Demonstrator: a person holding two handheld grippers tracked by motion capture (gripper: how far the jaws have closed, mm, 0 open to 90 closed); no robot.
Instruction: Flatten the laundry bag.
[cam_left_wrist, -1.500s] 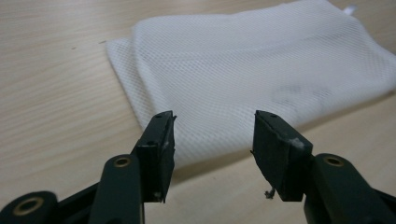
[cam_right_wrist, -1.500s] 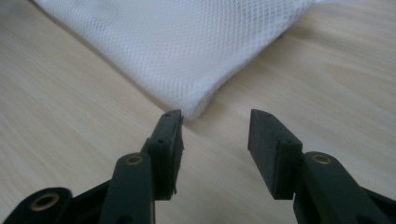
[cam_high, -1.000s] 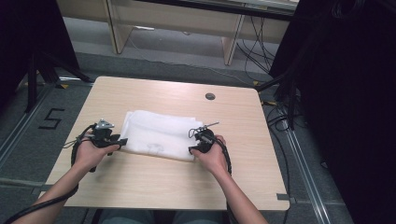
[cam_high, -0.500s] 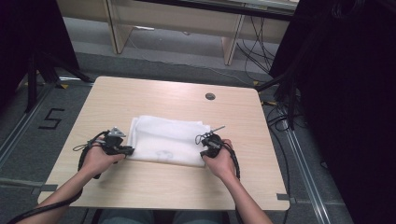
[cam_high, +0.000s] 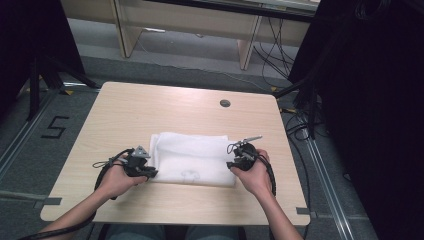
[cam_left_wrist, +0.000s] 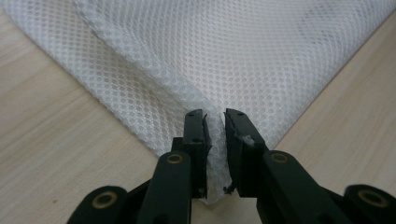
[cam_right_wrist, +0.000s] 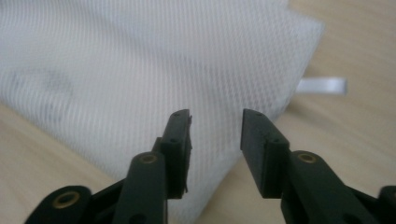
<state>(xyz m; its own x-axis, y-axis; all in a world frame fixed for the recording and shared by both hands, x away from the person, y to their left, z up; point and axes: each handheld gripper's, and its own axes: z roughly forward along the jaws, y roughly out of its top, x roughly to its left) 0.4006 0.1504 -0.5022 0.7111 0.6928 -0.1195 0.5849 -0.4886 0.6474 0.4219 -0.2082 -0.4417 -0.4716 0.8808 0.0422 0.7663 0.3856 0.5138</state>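
A folded white mesh cloth (cam_high: 192, 156) lies on the wooden table (cam_high: 150, 107) between the two hands. My left gripper (cam_high: 150, 170) is at the cloth's near left corner. In the left gripper view its jaws (cam_left_wrist: 215, 120) pinch a fold of the mesh cloth (cam_left_wrist: 233, 56); they have just been opening slightly, with the fabric still between them. My right gripper (cam_high: 232, 159) is at the cloth's right edge. Its jaws (cam_right_wrist: 215, 120) have just been opening and stand apart over the edge of the cloth (cam_right_wrist: 140, 70), and the pads are not pressing it. A white ribbon tag (cam_right_wrist: 322, 86) sticks out from the cloth's far corner.
A round cable hole (cam_high: 225, 103) sits in the table near its far edge. Bare wood surrounds the cloth on all sides. Beyond the table stand desk legs (cam_high: 247, 47) and floor cables; a "5" mark (cam_high: 54, 127) is on the floor at the left.
Both hands and the cloth have shifted toward the near edge and a little to the right. The right gripper has lifted slightly at the cloth's right edge.
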